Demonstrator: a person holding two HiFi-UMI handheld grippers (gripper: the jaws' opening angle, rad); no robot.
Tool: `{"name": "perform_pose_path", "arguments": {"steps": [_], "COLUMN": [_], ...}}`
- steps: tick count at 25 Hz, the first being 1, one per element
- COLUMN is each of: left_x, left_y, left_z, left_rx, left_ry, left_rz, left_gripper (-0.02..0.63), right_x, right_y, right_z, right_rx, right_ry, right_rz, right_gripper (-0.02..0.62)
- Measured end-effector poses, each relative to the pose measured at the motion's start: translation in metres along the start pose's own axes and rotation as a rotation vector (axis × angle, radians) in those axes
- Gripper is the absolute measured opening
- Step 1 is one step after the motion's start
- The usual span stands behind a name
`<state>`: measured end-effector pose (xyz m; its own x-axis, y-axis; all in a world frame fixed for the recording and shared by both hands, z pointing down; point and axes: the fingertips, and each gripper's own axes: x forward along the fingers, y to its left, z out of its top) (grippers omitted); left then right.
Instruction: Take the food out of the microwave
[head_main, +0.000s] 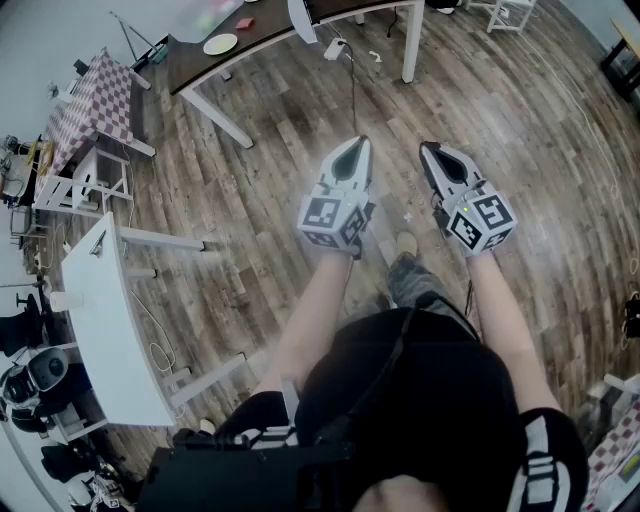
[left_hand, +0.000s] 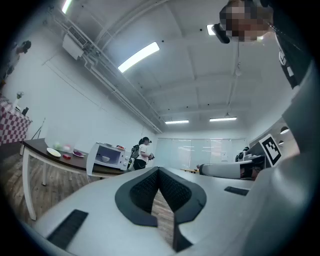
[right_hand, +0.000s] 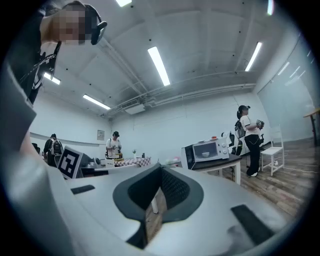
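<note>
A white microwave (left_hand: 107, 156) stands far off on a dark table (left_hand: 37, 146), its door shut. A white bowl (left_hand: 105, 158) shows through its window. The right gripper view shows the same microwave (right_hand: 207, 151) and bowl (right_hand: 205, 154) at a distance. In the head view I hold both grippers out level over the wooden floor. My left gripper (head_main: 355, 148) and right gripper (head_main: 430, 150) are side by side. Each has its jaws shut with nothing between them, as my left gripper (left_hand: 159, 172) and right gripper (right_hand: 160, 170) show in their own views.
A plate (head_main: 220, 44) lies on the dark table (head_main: 260, 35), and a cable (head_main: 352, 90) trails from it across the floor. A white table (head_main: 110, 330) and a checkered table (head_main: 95, 105) stand at the left. A person (right_hand: 247, 137) stands beside the microwave, next to a white chair (right_hand: 274, 150).
</note>
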<state>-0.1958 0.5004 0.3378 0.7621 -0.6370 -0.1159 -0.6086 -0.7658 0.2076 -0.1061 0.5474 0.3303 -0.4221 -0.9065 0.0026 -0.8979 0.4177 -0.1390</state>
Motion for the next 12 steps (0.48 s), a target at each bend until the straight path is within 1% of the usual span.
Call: {"name": "perform_pose_path", "arguments": {"steps": [3,7,12], "left_x": [0.02,0.057,0.099], "left_y": [0.006,0.012,0.028], "left_z": [-0.004,-0.009,-0.016], "left_rx": [0.015,0.043,0.052], "left_ry": [0.015,0.033,0.053], "left_rz": [0.002,0.005,0.034], "left_gripper": [0.0,0.0,0.0], "right_x": [0.012,0.026,0.048], "right_y": [-0.019,-0.057,-0.099], "right_z": [-0.004,0.0,0.004], "right_rx": [0.02,0.031,0.039], "right_ry": [-0.014,-0.02,-0.017], "right_rz": [-0.004,-0.008,0.006], "right_gripper": [0.0,0.001,0.0]}}
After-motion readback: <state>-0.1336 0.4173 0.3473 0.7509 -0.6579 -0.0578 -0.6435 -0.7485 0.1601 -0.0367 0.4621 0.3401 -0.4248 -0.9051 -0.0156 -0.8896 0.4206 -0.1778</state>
